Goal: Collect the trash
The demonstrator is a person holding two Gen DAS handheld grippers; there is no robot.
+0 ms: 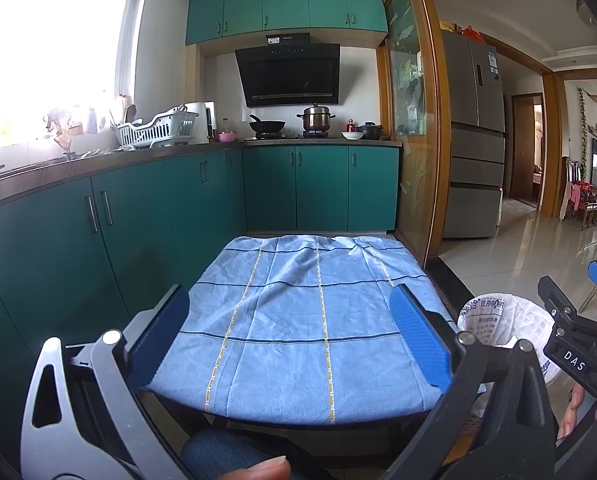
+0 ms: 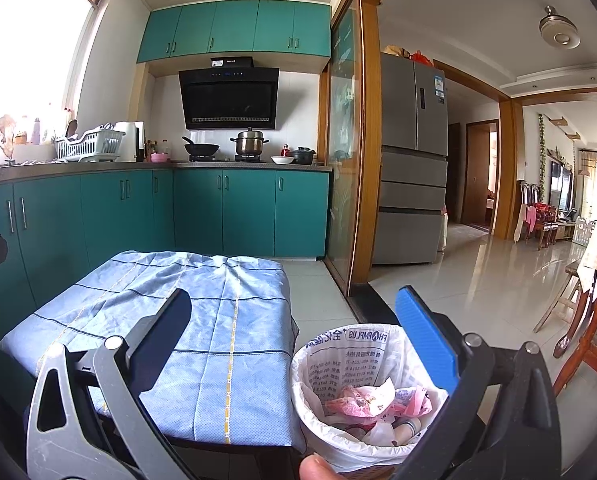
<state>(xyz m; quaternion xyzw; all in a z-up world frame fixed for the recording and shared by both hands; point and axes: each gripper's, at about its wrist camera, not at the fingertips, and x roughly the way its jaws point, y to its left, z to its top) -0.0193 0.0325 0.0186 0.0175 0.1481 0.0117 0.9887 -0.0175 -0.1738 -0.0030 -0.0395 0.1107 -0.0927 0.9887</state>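
With table (image 1: 298, 340) bare of trash under blue cloth (image 2: 202, 320), collecting looks finished or near it. Bin (image 2: 362, 360) stands on floor just beside table's right edge, white liner, pink wrappers (image 2: 362, 400) and small bottles inside. Left gripper (image 1: 294, 336) hovers over cloth, jaws wide, holding nothing. Right gripper (image 2: 298, 340) sits above bin and table edge, jaws wide, empty too. No loose trash visible on cloth or floor. Next move, likely: scan for leftovers; if none, retreat, or handle liner.
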